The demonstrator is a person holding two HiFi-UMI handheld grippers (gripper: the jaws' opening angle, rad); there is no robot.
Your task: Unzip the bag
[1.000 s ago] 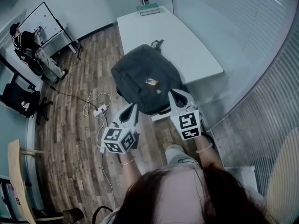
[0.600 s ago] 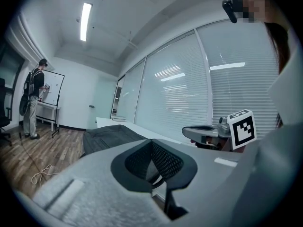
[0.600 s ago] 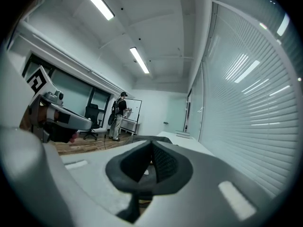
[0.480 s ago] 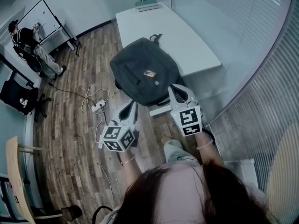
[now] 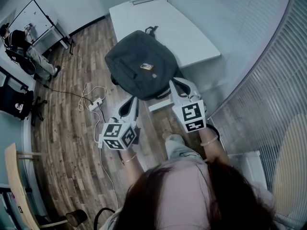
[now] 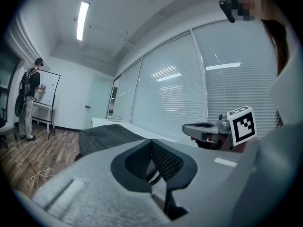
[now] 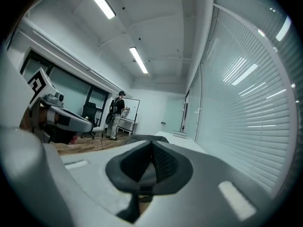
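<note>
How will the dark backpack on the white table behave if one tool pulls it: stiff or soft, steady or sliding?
Probably soft: the backpack lies slumped and rather flat. It may slide, since the table top looks smooth. Part of it seems to overhang the table's edge, so a pull that way could drag it off.

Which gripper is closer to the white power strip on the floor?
Left. The left gripper is just right of the power strip; the right gripper is farther right, by the backpack.
</note>
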